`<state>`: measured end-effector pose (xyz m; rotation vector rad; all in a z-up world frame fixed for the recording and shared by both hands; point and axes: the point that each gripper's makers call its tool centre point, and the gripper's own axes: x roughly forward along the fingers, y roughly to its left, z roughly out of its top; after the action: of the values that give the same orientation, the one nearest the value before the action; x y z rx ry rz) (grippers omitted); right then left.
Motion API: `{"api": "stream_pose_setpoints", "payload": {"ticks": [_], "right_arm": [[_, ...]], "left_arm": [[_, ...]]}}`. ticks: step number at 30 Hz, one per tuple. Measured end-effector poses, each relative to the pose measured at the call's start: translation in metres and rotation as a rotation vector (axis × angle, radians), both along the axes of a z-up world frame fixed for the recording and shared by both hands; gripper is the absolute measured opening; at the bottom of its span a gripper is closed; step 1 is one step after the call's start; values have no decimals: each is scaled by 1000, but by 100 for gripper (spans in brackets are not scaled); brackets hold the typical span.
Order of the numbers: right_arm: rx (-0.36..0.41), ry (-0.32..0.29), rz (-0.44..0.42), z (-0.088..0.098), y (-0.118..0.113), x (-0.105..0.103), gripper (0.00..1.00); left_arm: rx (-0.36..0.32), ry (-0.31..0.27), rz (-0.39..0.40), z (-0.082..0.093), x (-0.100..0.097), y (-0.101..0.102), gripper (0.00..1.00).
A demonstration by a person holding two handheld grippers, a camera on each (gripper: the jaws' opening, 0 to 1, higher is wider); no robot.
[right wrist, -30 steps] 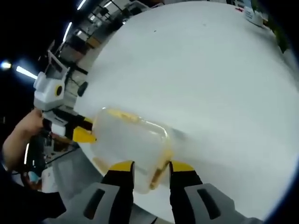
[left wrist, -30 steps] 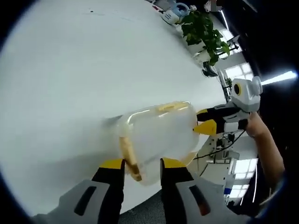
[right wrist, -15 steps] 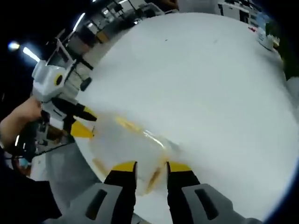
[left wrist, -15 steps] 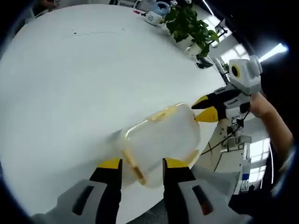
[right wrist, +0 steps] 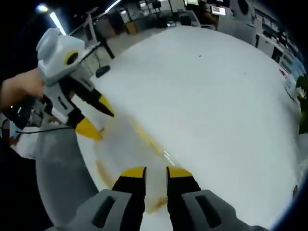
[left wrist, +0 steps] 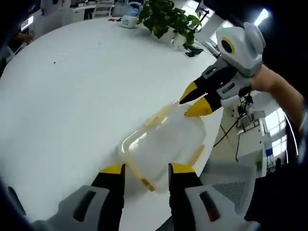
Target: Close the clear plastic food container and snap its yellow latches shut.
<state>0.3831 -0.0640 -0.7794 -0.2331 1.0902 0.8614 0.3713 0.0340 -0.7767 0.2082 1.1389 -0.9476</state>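
Between the left tool's point(left wrist: 144, 168) spread jaws sits the near end of the clear rectangular plastic food container point(left wrist: 166, 142) with yellow latches point(left wrist: 139, 177), on the white round counter point(left wrist: 72, 96). The right tool point(left wrist: 192, 100), jaws parted, has risen from the far end to the lid's upper edge. Latches likely unsnapped. Container looks empty.

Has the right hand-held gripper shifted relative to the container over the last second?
Yes. In the left gripper view, the right hand-held gripper has moved from the container's end wall up over its top edge, toward the plant.
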Motion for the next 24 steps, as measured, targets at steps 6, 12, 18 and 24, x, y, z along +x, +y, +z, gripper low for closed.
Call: {"api": "stream_pose_setpoints", "payload": {"ticks": [6, 12, 18, 24], "right_arm": [[-26, -21, 65, -5, 3, 0, 10], [-19, -42, 105, -1, 10, -1, 5], [-25, -47, 143, -4, 15, -4, 4], [-39, -75, 180, -7, 18, -4, 0]], "left_arm": [[30, -100, -116, 4, 3, -11, 33], [68, -162, -261, 7, -6, -27, 28], [40, -232, -410, 12, -11, -50, 26], [79, -273, -593, 1, -31, -56, 21]]}}
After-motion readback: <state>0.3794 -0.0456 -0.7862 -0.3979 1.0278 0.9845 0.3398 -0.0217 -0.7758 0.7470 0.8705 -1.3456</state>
